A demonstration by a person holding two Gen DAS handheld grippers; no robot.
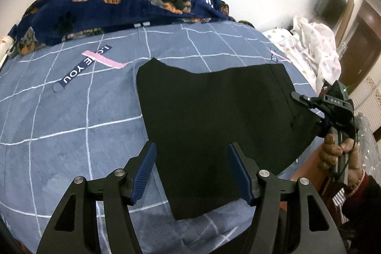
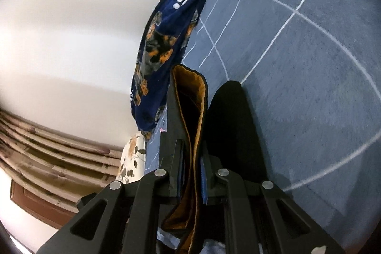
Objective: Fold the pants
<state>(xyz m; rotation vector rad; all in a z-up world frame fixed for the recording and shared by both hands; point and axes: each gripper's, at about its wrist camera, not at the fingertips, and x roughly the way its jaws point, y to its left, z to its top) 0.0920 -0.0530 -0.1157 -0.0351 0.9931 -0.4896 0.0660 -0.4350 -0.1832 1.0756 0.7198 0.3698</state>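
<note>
Pants (image 1: 214, 116): near edge hidden behind the left tongs (image 1: 191, 170). In the right wrist view, the right tongs (image 2: 191, 173) cover the pinched part, the picture's bottom edge cuts the waistband, and lettering beyond the pants is cropped.

pants (image 1: 214, 111): 1 | gripper: 2, left gripper (image 1: 191, 173), right gripper (image 2: 192, 173) | blanket (image 1: 119, 6): 1

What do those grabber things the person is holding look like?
Each hand-held gripper is black, with two long fingers on jointed arms fixed by round silver bolts. The left hand-held gripper has ribbed dark blue pads. The right hand-held gripper has blue pads too; from the left camera its body shows white letters, a small green light and a black cable. The person's hand comes out of a dark red sleeve.
</note>
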